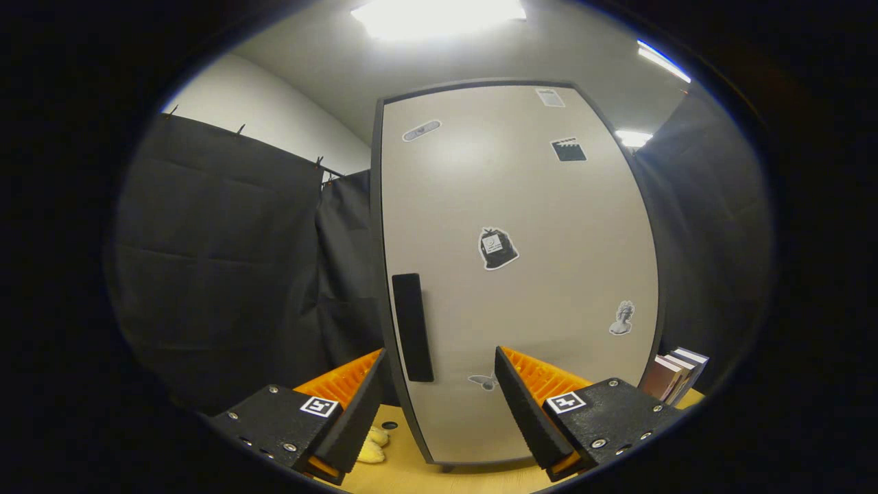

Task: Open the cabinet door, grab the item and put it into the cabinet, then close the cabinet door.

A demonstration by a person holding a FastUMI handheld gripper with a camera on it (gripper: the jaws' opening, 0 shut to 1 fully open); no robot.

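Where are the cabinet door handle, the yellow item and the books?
door handle (412, 327), gripper view, middle of black bar.
yellow item (374, 444), gripper view, visible edge by finger.
books (675, 374), gripper view, spines.

Beige cabinet door (521, 274) shut (black handle (412, 327)), yellow item (374, 444) beside base

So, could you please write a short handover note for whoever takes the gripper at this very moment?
Gripper: open, nothing between its fingers, pointed at the cabinet door just ahead.
Cabinet: stands on the wooden table, door shut; its black handle sits near the door's left edge, just beyond the left finger.
Item: a yellow soft thing lies on the table by the left finger, partly hidden.
Books stand to the right of the cabinet.
Done: nothing yet.
Left: open the door by the handle, grab the item, put it in, close the door.
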